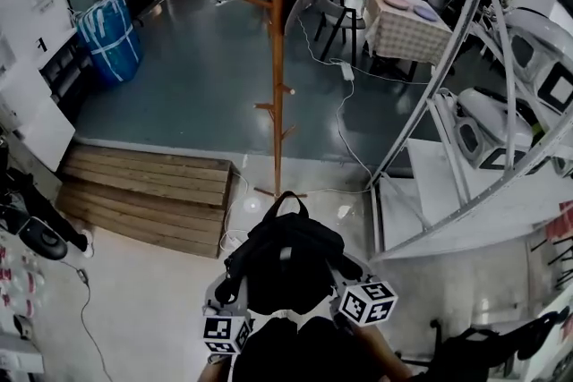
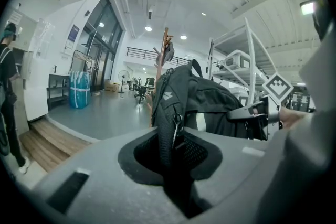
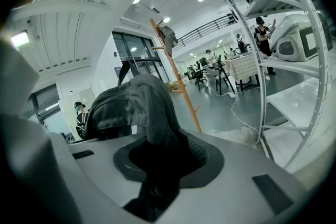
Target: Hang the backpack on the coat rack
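While the black backpack [image 1: 282, 259] hangs low and centred in the head view, both grippers carry it from either side. The left gripper [image 2: 176, 165] is clenched on a padded strap that runs up between its jaws. The right gripper [image 3: 157, 165] likewise grasps dark fabric of the bag, which bulges up just beyond its jaws. The pack is off the floor, close to the person's body, with its top carry loop [image 1: 285, 199] facing forward.

Straight ahead of that loop stands the wooden coat rack [image 1: 277, 58], a tall upright pole with short pegs angled out at several heights. Its base rests on the pale floor beside a low wooden step [image 1: 148, 183]. Rack and bag are well apart, with open floor between them. Both gripper views show the pole beyond the bag, so it lies forward of both sets of jaws. Neither hand looks clearly nearer, though the right marker cube [image 1: 367, 302] sits slightly further forward. The likely need is to close in and lift the loop over a peg.
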Tool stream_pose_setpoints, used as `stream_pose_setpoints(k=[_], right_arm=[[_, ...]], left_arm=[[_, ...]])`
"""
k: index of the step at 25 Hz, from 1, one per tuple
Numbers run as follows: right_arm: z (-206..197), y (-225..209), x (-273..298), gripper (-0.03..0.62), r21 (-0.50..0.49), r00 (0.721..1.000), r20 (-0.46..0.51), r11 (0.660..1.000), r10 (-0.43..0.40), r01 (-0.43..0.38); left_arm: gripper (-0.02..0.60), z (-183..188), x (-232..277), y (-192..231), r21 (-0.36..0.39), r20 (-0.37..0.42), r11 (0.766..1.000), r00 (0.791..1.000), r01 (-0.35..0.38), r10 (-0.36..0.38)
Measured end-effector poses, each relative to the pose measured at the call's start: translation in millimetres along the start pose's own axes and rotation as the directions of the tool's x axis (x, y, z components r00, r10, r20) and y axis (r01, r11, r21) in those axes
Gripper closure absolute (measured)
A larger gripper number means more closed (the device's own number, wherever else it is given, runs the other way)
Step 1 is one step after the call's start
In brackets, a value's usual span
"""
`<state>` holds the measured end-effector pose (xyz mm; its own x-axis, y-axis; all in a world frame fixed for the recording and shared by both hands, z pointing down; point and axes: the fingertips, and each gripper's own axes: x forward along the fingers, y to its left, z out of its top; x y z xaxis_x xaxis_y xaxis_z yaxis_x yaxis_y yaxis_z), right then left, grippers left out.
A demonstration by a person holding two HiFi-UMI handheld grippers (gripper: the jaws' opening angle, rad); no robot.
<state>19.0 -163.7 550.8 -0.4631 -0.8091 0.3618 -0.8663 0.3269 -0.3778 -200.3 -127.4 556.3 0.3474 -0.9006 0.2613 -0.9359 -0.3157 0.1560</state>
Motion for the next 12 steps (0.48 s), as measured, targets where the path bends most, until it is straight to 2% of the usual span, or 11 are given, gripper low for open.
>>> stream_pose_setpoints(k=[7, 12], right_arm=[[30, -13, 39, 0.496, 0.020, 1.000, -0.008, 1.000, -0.004, 0.004], [53, -39, 70, 0.497, 0.012, 1.000, -0.008, 1.000, 0.011, -0.011]], left_arm=[[0.515, 23, 39, 15, -0.001, 0.007, 1.000, 1.000, 0.022, -0.022], [0.515, 31, 80, 14, 0.006, 0.024, 1.000, 0.999, 0.027, -0.027]])
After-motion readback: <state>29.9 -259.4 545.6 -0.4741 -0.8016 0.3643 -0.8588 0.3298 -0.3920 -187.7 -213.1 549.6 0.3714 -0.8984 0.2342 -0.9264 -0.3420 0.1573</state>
